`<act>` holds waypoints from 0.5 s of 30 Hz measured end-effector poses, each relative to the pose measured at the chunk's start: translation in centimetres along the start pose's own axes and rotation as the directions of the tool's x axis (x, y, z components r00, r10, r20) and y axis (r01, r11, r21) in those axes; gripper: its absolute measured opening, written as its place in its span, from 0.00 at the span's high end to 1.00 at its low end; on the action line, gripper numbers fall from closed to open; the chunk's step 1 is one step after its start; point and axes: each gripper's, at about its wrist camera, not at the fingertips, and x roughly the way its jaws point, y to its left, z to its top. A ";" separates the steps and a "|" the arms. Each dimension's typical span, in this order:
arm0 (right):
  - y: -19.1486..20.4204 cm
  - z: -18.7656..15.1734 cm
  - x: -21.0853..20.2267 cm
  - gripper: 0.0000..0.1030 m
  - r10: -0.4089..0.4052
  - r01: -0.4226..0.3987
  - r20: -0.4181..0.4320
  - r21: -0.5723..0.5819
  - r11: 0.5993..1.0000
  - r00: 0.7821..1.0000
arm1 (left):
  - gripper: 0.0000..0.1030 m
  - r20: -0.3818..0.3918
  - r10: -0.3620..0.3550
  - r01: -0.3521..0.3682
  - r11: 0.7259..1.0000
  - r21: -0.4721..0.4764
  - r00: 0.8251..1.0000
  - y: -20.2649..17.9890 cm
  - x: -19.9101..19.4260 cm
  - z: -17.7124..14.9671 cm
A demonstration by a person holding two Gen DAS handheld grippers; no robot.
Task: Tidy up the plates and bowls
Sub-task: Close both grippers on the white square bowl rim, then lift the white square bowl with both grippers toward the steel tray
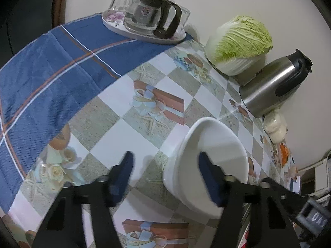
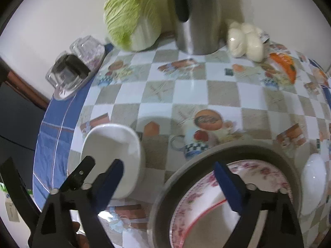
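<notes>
Letters "DAS" legible on grey block [image 1: 314, 220] beside left gripper [image 1: 165, 172].

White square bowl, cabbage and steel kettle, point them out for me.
white square bowl [image 1: 219, 144], left wrist view, on its inner wall.
cabbage [image 1: 240, 41], left wrist view, on its green leaves.
steel kettle [image 2: 196, 26], right wrist view, on its metal body.

Pale raised letters reading "DAS" stand on a grey block [image 1: 314, 217] at the lower right edge of the left wrist view, cut off by the frame. The glass pot [image 1: 149, 12] carries a round emblem too small to read.
</notes>
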 end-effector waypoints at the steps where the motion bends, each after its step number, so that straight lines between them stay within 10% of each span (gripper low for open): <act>1: 0.3 -0.2 0.4 0.21 0.009 -0.009 -0.006 -0.006 1.000 1.000 | 0.54 -0.006 -0.003 0.003 1.000 -0.002 1.000 0.0 0.2 0.0; 9: 2.5 -1.0 1.9 0.55 0.024 -0.023 0.002 -0.076 0.997 1.000 | 0.86 -0.022 -0.046 0.045 0.999 -0.026 0.999 0.1 0.7 -0.4; 15: 3.8 -1.3 2.2 0.67 -0.014 0.016 0.014 -0.141 0.990 1.000 | 0.88 -0.029 -0.011 0.010 1.000 -0.017 1.000 0.1 0.1 -0.5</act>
